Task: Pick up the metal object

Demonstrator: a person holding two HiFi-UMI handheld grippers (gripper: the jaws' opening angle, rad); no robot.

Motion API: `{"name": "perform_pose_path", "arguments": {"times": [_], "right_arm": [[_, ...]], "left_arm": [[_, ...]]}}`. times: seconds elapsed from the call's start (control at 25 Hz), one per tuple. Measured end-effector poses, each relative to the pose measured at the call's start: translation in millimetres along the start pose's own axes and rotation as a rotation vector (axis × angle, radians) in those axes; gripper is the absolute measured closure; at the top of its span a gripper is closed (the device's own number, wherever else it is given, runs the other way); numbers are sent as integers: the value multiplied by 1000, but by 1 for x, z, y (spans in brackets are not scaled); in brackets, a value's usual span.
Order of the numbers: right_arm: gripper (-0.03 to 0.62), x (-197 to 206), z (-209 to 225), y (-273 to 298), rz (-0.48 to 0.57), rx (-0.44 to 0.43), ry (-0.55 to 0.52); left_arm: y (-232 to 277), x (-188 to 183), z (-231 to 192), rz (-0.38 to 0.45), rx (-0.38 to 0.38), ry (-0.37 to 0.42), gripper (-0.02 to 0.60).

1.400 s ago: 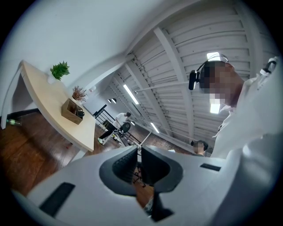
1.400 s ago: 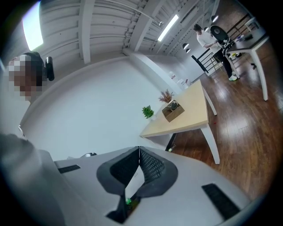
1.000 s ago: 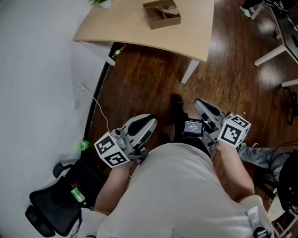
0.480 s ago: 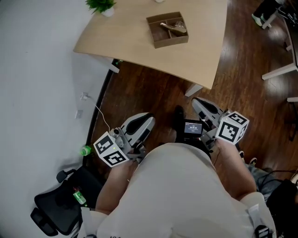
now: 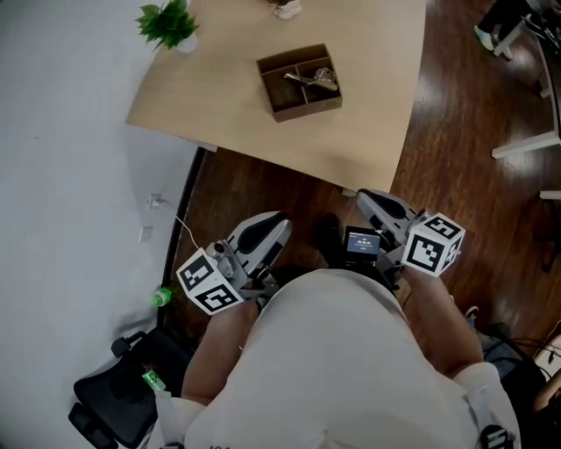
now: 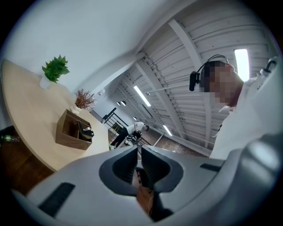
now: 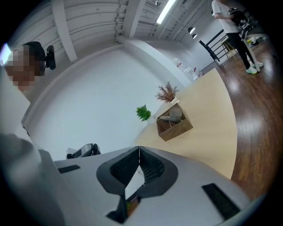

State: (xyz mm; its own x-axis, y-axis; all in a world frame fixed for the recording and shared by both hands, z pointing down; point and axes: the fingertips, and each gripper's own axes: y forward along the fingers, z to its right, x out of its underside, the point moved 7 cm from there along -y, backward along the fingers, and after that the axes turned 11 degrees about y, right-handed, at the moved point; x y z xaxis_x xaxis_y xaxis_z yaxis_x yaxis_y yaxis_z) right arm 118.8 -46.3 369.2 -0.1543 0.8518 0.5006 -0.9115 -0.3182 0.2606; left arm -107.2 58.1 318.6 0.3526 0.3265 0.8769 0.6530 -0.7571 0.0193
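A silvery metal object [image 5: 313, 79] lies in a brown compartment box [image 5: 279, 96] on the light wooden table [image 5: 368, 131]. Both grippers are held low near the person's body, well short of the table. The left gripper [image 5: 280, 228] points up toward the table, its jaws almost together with nothing between them. My right gripper [image 5: 365, 198] is shut and empty too. The box [image 6: 70, 132] with the object [image 6: 86, 131] shows at the left of the left gripper view, beyond the left gripper [image 6: 138, 154]. In the right gripper view the box [image 7: 175, 126] and object [image 7: 174, 115] sit above the right gripper [image 7: 139, 149].
A green potted plant [image 5: 166, 24] and a dried-plant vase [image 5: 282, 7] stand on the table's far side. The white wall [image 5: 61, 175] is at the left, with a black chair [image 5: 118, 399] and green bottle [image 5: 160, 297] below. White table legs [image 5: 526, 145] stand at right.
The table and the box have slid lower and nearer in the head view. Both grippers stay at the person's body, jaws unchanged.
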Motion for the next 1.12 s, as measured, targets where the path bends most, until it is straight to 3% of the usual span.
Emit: {"name": "perform_pose_path", "arguments": {"times": [0.36, 0.88, 1.12], "right_arm": [[592, -14, -6, 23, -1, 25, -9], [592, -10, -34, 59, 157, 163, -54], [592, -8, -39, 62, 172, 218, -117]], "left_arm": [[6, -18, -25, 10, 11, -18, 574], [-4, -55, -87, -80, 182, 7, 574], [-5, -57, -105, -99, 195, 8, 574]]}}
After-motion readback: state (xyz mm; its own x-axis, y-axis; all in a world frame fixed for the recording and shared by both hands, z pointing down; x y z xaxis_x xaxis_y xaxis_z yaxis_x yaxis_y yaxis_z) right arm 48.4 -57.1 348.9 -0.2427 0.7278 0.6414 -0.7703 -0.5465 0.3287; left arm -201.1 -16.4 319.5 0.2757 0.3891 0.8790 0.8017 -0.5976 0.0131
